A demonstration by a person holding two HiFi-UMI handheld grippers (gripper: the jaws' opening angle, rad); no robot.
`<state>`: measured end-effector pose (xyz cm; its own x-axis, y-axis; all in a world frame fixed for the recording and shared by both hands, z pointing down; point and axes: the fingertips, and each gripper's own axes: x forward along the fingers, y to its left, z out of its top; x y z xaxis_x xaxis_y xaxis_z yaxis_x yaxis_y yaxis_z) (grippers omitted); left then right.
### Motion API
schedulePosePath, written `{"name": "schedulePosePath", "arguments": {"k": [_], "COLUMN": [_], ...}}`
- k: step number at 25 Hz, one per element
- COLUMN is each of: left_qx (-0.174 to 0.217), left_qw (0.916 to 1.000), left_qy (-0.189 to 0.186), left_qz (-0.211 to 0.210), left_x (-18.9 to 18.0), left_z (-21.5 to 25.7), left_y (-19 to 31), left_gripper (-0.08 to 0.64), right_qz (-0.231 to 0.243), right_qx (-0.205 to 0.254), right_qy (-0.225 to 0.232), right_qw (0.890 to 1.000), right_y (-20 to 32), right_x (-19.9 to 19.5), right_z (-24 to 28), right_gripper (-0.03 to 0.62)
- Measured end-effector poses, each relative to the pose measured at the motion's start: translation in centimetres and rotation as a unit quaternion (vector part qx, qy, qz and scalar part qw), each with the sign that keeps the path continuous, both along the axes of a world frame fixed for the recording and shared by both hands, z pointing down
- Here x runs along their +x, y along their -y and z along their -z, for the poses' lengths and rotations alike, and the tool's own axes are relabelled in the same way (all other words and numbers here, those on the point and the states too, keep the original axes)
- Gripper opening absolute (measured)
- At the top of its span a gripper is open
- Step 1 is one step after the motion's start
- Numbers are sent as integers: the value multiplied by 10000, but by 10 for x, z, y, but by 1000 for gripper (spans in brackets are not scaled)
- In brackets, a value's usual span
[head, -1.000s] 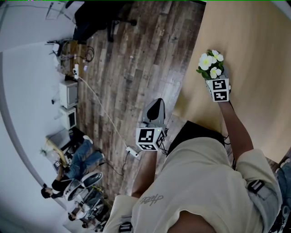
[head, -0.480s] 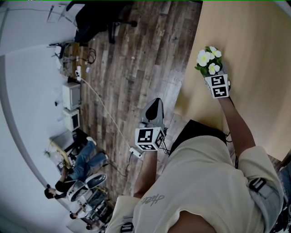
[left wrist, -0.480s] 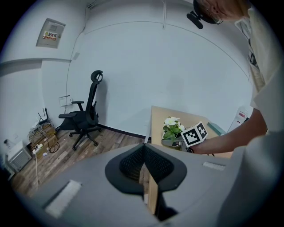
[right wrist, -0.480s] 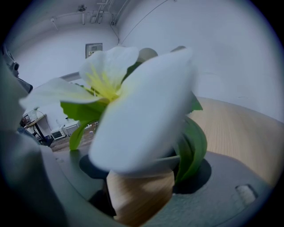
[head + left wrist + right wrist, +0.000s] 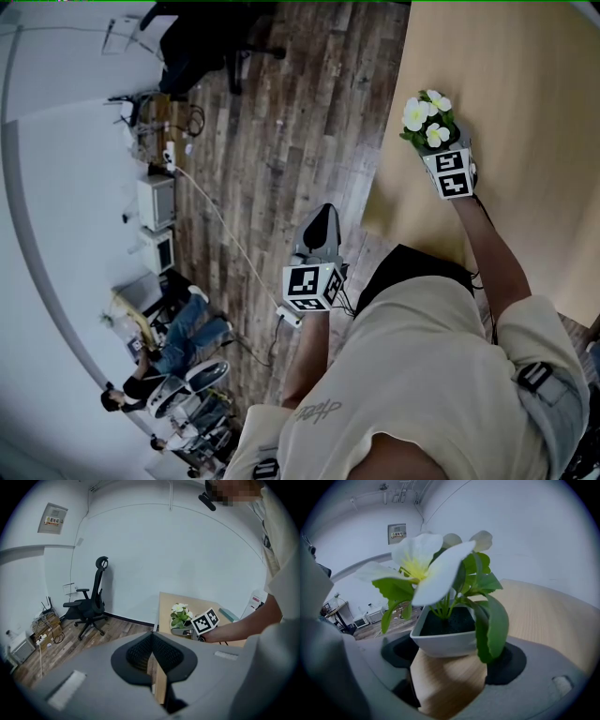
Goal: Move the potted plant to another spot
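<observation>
Both jaws of the right gripper (image 5: 449, 667), just opening wide round the pot (image 5: 445, 641), seem clear of it, so back straight off the pot, left gripper (image 5: 152, 660) closed and idle.

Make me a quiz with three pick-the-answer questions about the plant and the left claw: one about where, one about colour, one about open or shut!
1. Where does the plant stand? A on a bed; B on the table; C in a sink.
2. What colour are its flowers? A red; B white; C purple.
3. How is the left claw? A shut and empty; B wide open; C holding a cup.

Answers: 1 B, it rests on the light wooden top. 2 B, the petals are white with yellow middles. 3 A, its jaws meet with nothing between them.
</observation>
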<state>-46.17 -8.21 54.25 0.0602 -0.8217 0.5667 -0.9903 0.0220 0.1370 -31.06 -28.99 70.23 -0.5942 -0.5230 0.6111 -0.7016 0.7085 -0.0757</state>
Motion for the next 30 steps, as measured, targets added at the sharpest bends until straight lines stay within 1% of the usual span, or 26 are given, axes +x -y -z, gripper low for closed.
{"name": "schedulePosePath", "arguments": {"k": [5,8,11,13,16,18,21,24,27,30], "left_qx": [80,153,260,358,508,559,609,653,730,818], "left_qw": [9999,9998,9993,9986,9967,9952,9928,9907,9862,9807], "left_qy": [30,-10,-69,-135,-273,-369,-396,-390,-502,-525], "left_qz": [-73,-133,-247,-358,-564,-717,-954,-1125,-1398,-1694], "left_x": [4,4,2,1,1,-1,-2,-4,-3,-1], "left_z": [-5,-4,-2,-1,1,2,-1,-3,2,12], "left_y": [3,5,7,12,16,16,16,20,27,33], "left_gripper": [17,17,17,18,17,18,17,18,17,17], "right_qz": [-77,-116,-238,-292,-359,-460,-483,-588,-724,-756], "right_qx": [-69,-67,-169,-168,1,36,102,11,38,130], "right_qy": [-2,-49,-42,-84,-286,-401,-523,-450,-213,-4], "right_qw": [9999,9999,9996,9994,9989,9981,9974,9973,9971,9971], "right_y": [-7,-12,-21,-26,-35,-45,-61,-76,-82,-89], "right_x": [11,16,22,26,35,42,43,41,36,29], "right_z": [-8,-7,-3,1,10,15,22,29,43,63], "right_gripper": [425,425,425,425,425,425,423,423,420,365]}}
